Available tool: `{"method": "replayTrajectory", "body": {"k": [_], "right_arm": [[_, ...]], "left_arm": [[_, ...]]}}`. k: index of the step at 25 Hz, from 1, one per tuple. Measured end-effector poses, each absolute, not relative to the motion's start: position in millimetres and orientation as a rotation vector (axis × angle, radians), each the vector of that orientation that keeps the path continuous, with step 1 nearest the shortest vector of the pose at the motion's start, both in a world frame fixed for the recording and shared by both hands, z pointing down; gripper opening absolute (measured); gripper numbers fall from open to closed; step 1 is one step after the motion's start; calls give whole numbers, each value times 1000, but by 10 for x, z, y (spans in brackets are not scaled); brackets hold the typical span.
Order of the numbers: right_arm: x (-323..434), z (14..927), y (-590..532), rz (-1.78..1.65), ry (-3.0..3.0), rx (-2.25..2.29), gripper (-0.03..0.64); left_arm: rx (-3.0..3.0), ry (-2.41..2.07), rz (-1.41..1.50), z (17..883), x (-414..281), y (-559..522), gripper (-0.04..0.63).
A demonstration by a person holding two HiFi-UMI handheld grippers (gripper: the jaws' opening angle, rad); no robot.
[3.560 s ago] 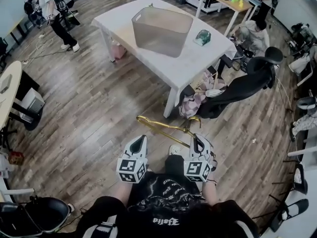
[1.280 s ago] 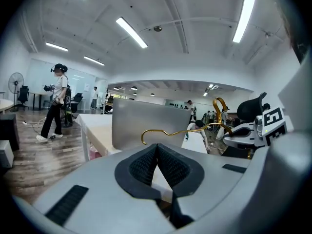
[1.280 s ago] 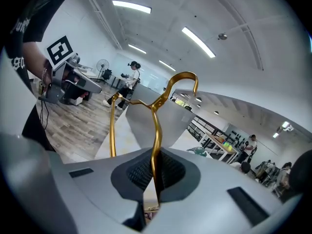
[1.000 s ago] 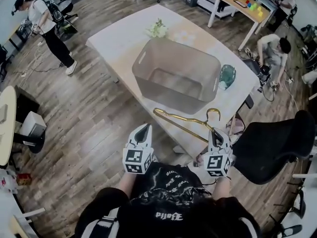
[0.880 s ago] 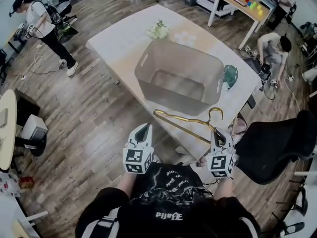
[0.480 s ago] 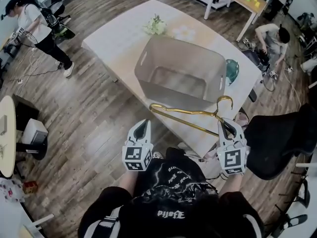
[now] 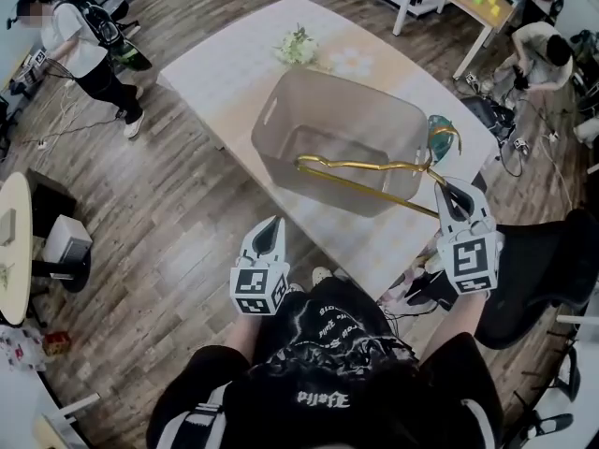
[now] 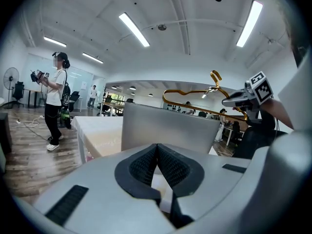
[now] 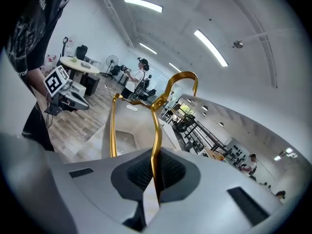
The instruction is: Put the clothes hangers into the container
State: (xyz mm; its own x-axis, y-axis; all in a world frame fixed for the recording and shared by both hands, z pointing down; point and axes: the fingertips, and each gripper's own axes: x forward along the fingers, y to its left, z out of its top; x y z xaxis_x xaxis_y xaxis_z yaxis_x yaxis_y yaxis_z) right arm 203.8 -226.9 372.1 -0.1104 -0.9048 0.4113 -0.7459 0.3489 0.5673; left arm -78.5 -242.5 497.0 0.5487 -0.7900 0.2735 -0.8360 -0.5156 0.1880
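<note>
clamped tight in the right gripper (image 7: 447, 191): one arm of the gold clothes hanger (image 7: 360, 168), stretching toward ten o'clock above the grey container (image 7: 277, 110) (hook near the jaws). nearer than the left gripper (image 7: 270, 230), closed and empty at seven o'clock.

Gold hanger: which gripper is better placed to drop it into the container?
Right. The right gripper is shut on the gold hanger, held over the grey container; the left gripper is shut, empty, short of it.
</note>
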Motion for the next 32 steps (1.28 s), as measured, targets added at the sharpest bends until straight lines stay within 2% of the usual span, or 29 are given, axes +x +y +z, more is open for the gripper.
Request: {"method": "replayTrajectory", "body": {"k": [15,32], "right_arm": [[2042,3578,-3406,-346,-1851,1107,9],[1635,4157,-4076,-272,-1817,741,9]], "left_arm": [[2473,-1367,203,4981,-724,-2574,20],[2466,-1317,230,5089,-621,-2674,20]]}}
